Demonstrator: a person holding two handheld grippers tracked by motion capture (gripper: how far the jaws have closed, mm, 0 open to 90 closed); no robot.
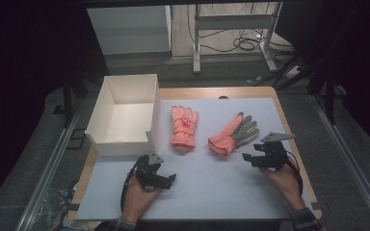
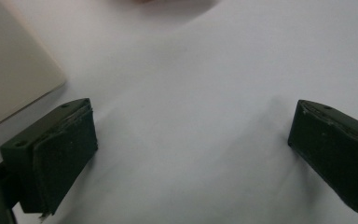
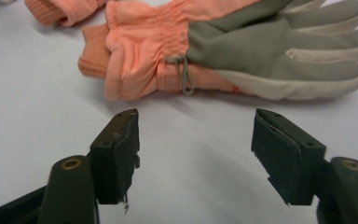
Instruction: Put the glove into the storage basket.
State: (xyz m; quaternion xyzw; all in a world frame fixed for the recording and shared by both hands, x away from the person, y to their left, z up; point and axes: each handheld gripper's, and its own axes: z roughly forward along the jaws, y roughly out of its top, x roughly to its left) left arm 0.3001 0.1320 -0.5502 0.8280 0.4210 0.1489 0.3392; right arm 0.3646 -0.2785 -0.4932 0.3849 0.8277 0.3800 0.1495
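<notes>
From up high, your right claw (image 1: 251, 157) sits just beside the palm-up glove (image 1: 233, 134), right of the white box (image 1: 125, 115). Your right gripper view: jaws apart, empty. Left claw (image 2: 191, 154): wide open over bare surface (image 2: 191, 70).

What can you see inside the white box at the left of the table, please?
The white box shows a bare floor and inner walls, with no glove inside. Its near wall hides the strip of floor just behind it.

no readable text, labels or numbers; red mark on left glove (image 1: 183, 126) illegible
</notes>
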